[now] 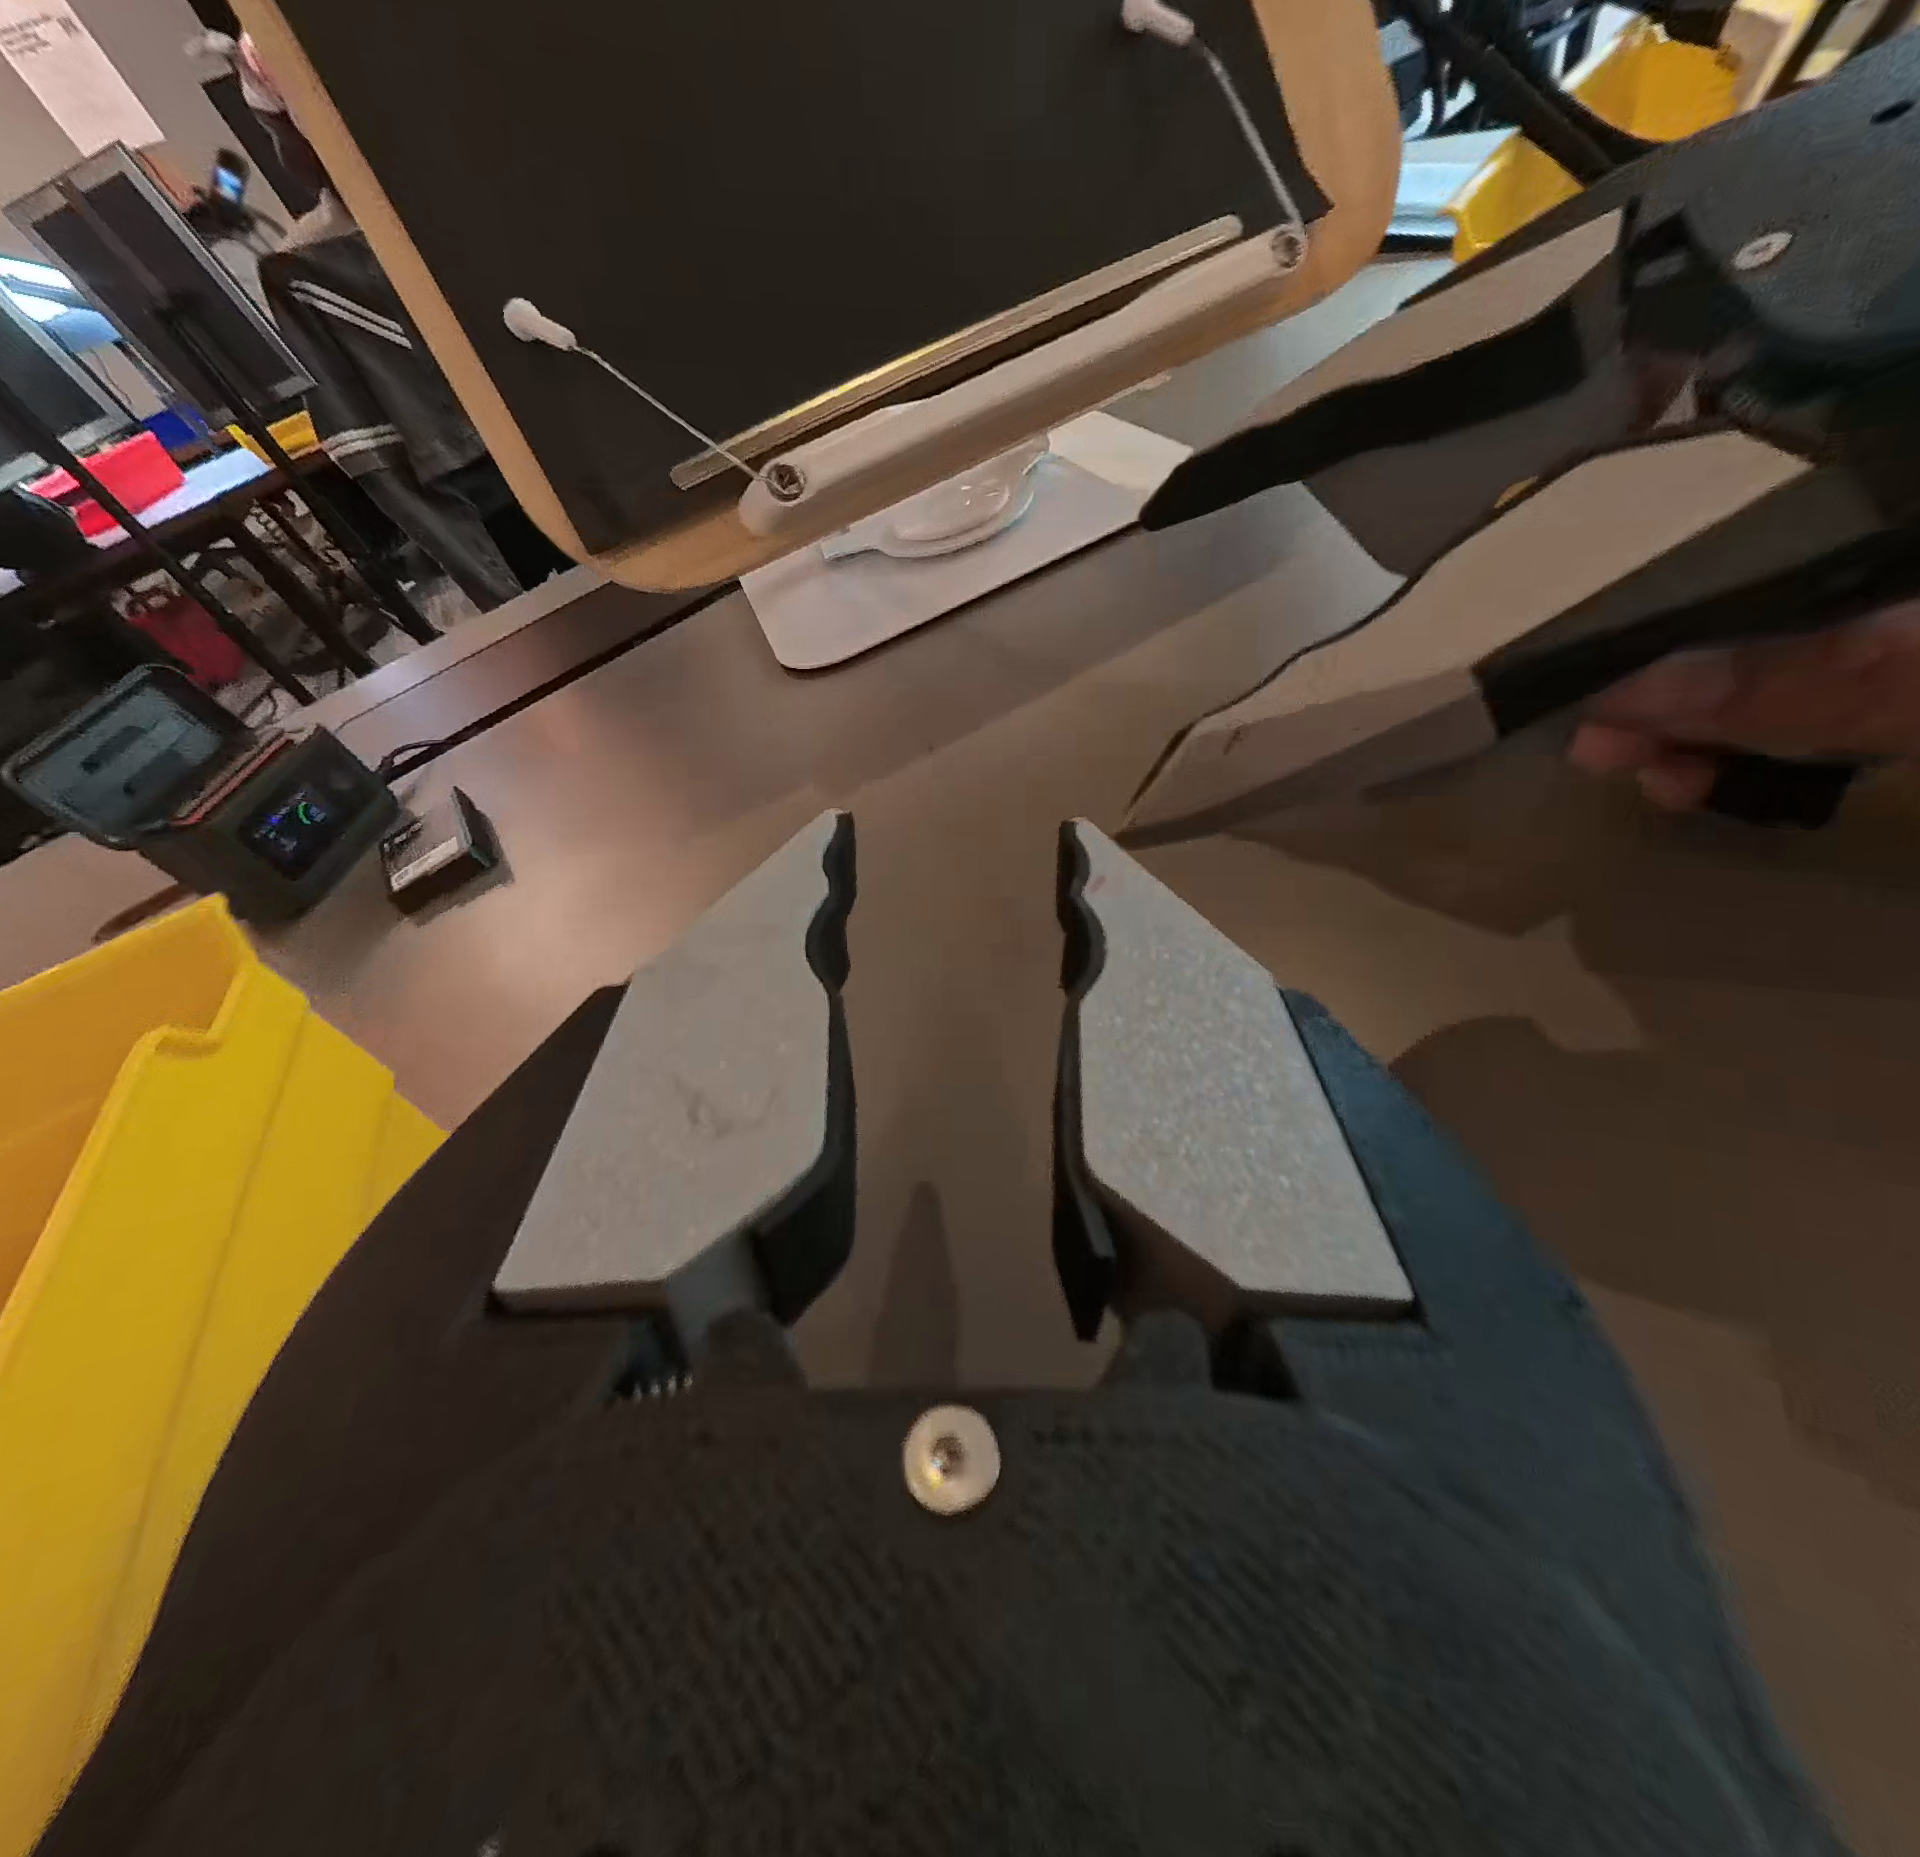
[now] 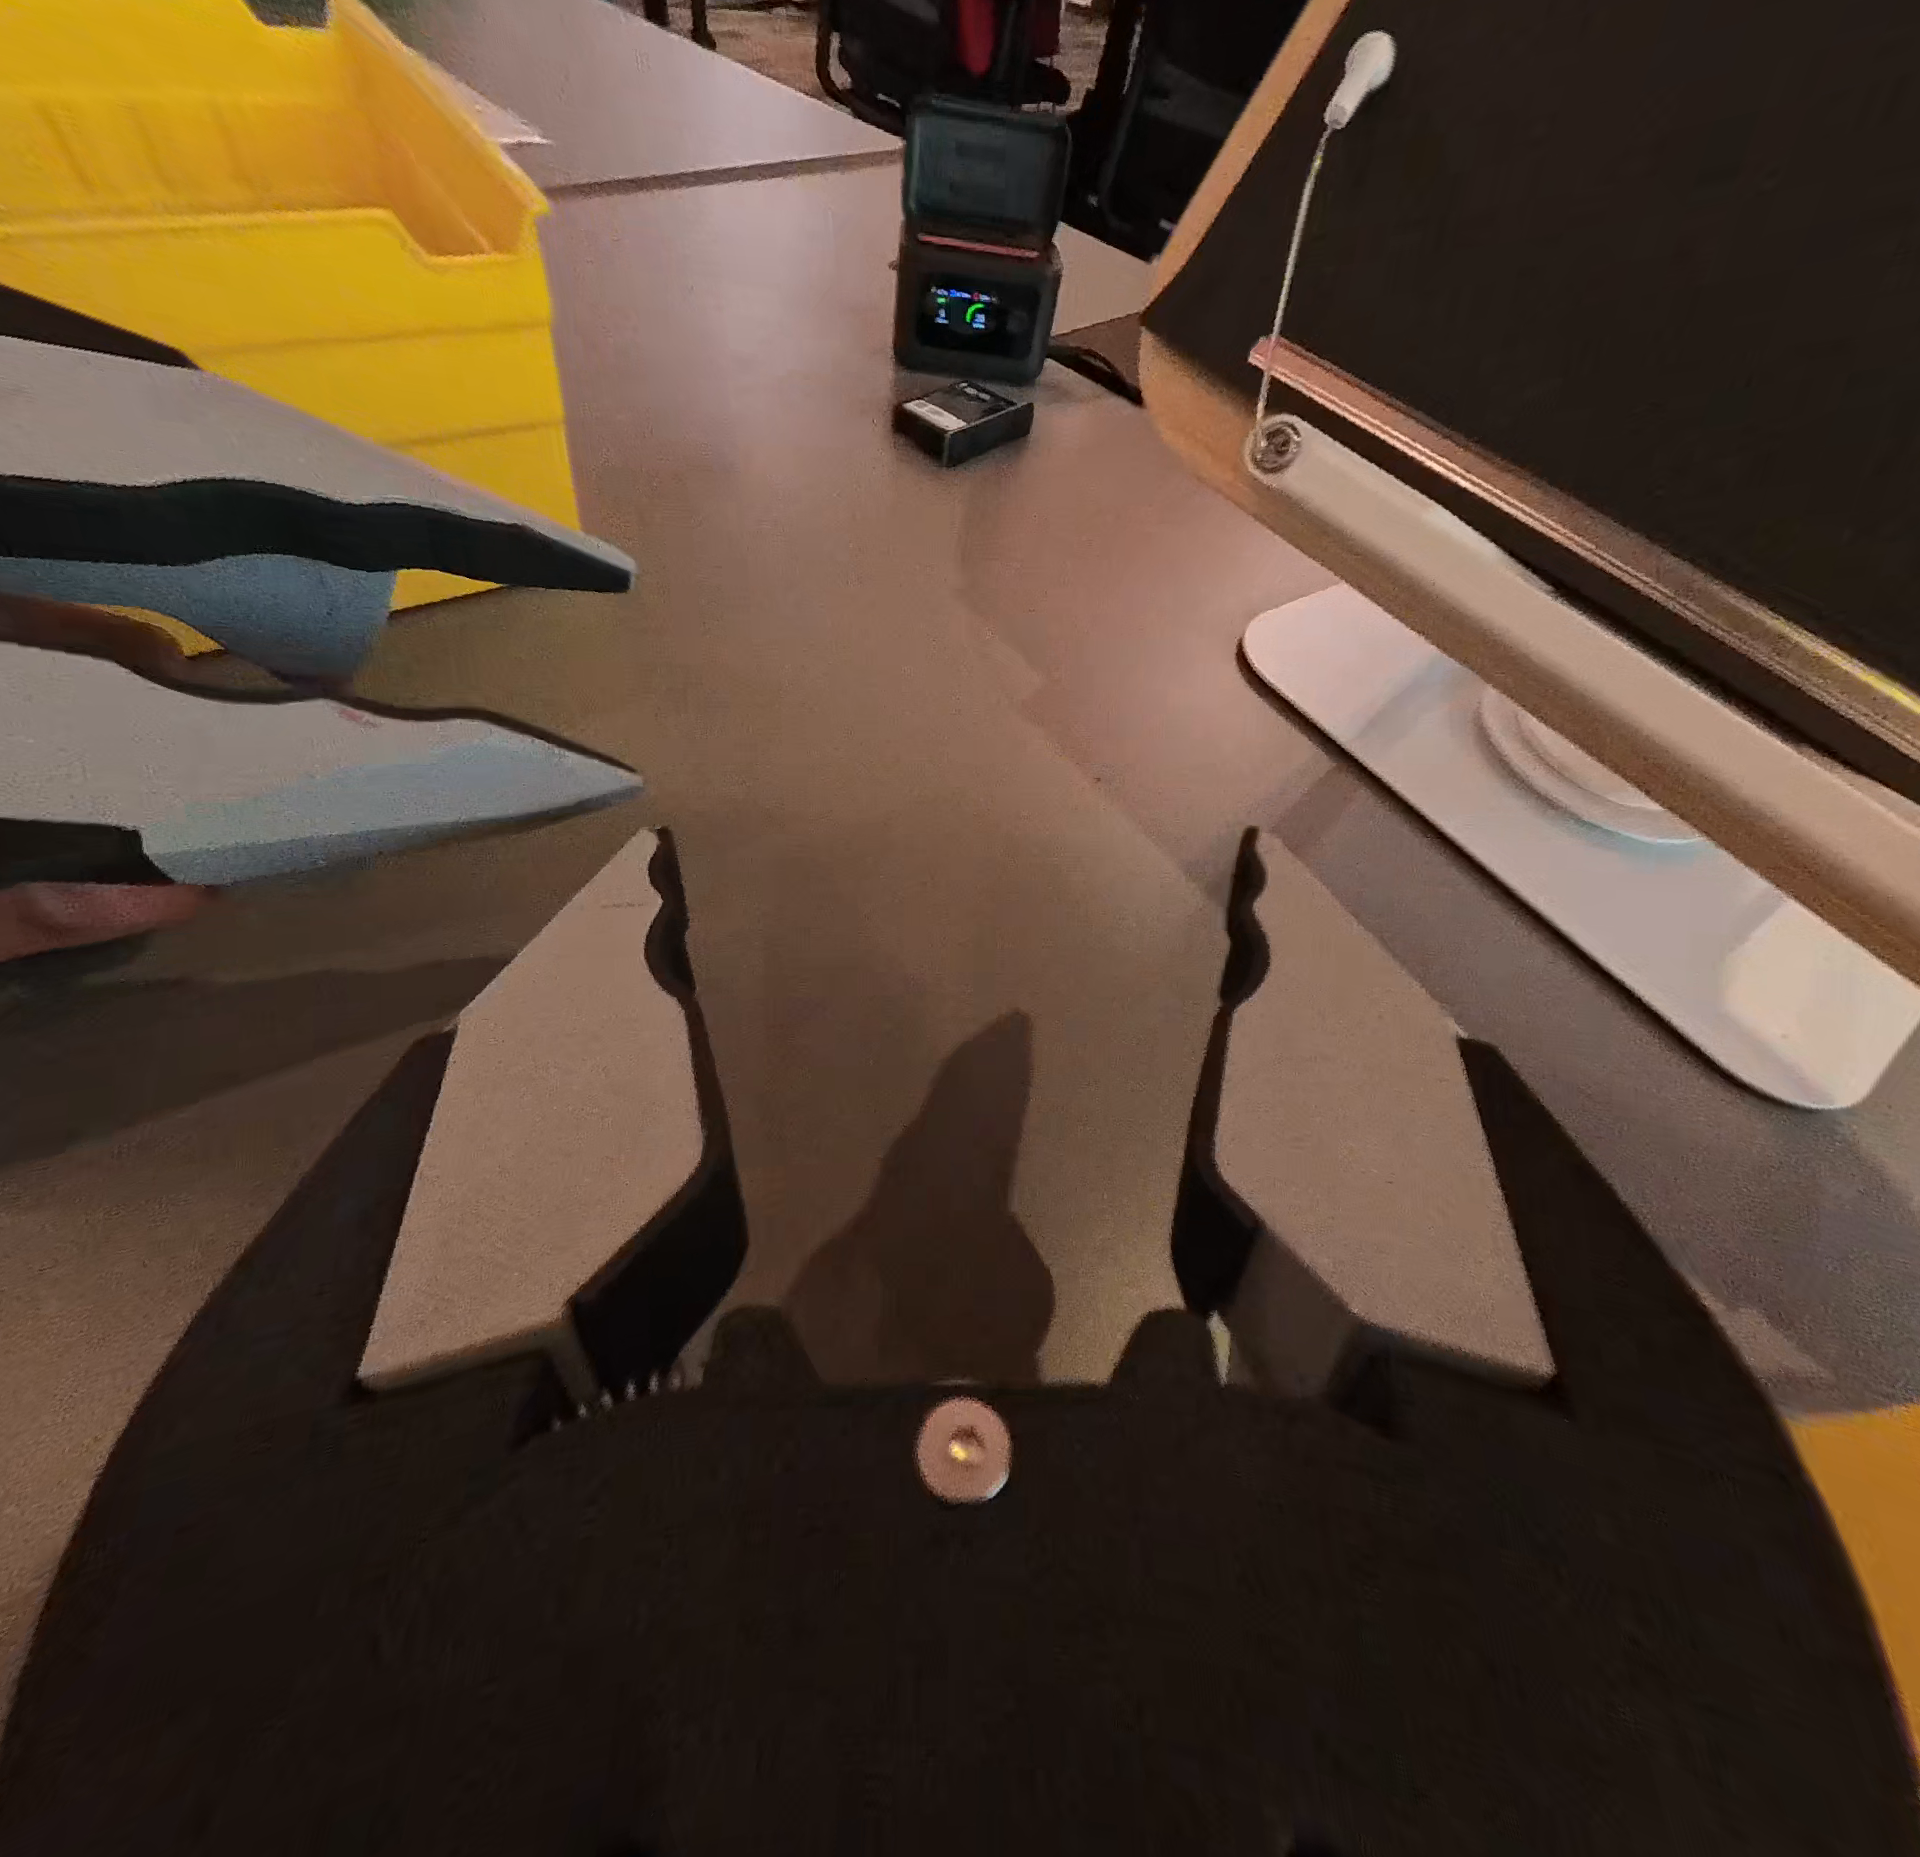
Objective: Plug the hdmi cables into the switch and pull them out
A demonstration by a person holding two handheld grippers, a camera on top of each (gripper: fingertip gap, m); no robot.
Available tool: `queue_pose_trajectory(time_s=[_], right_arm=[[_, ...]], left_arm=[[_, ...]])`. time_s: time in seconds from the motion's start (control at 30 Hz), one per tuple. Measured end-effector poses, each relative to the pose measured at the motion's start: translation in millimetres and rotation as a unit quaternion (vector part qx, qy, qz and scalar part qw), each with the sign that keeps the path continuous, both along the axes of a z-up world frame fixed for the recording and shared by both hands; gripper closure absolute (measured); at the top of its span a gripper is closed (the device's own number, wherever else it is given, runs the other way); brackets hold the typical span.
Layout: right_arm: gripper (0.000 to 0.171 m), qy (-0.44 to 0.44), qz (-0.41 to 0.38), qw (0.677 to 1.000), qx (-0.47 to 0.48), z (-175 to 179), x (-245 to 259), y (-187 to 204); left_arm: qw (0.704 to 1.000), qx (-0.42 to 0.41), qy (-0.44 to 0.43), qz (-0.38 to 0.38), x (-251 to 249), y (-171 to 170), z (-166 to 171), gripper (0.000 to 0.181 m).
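No HDMI cable or switch shows in either view. My left gripper [image 1: 956, 839] is open and empty, low over the dark table [image 1: 914, 727]. My right gripper [image 2: 954, 846] is open wider, also empty, over the same table [image 2: 883, 664]. The two grippers point toward each other's tips. The right gripper [image 1: 1138, 669] shows at the right of the left wrist view, held by a hand [image 1: 1704, 737]. The left gripper [image 2: 634, 680] shows at the left of the right wrist view. A small flat black box [image 1: 436, 851] lies farther off; it also shows in the right wrist view [image 2: 961, 420].
A tilted black board with a wooden rim [image 1: 790, 197] [image 2: 1610, 249] stands on a white base [image 1: 831, 612] [image 2: 1558, 872] just ahead. A yellow bin [image 1: 156, 1184] [image 2: 260, 197] stands at the left. A dark device with a lit screen [image 1: 296, 820] [image 2: 971, 316] sits by the small box.
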State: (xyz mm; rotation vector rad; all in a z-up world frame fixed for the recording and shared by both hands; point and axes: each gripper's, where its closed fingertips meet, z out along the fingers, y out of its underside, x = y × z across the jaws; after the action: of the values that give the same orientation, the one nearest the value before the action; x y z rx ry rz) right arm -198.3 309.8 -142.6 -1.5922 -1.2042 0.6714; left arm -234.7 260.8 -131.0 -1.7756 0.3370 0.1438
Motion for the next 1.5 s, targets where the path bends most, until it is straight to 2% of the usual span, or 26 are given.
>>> queue_pose_trajectory(time_s=[0.27, 0.4, 0.47, 0.57, 0.73, 1.5], right_arm=[[0.066, 0.029, -0.024, 0.997, -0.071, -4, -22, 49], [0.063, 0.029, -0.032, 0.996, -0.073, -3, -28, 63], [0.06, 0.026, -0.028, 0.996, -0.081, -5, -33, 66], [0.06, 0.023, -0.027, 0.996, -0.08, -5, -36, 68], [0.061, 0.026, -0.027, 0.996, -0.083, -5, -34, 68], [0.065, 0.012, -0.011, 0.995, -0.101, -11, -39, 61]], left_arm=[[0.999, -0.004, -0.035, 0.005, -30, 71, 1, 0.13], [0.997, -0.007, -0.072, -0.01, -36, 91, 3, 0.115], [0.995, -0.002, -0.098, -0.015, -39, 92, 7, 0.105], [0.993, 0.005, -0.116, -0.021, -40, 91, 10, 0.101], [0.996, 0.017, -0.087, -0.014, -38, 93, 12, 0.104], [0.996, 0.007, -0.083, -0.015, -38, 92, 8, 0.107]])
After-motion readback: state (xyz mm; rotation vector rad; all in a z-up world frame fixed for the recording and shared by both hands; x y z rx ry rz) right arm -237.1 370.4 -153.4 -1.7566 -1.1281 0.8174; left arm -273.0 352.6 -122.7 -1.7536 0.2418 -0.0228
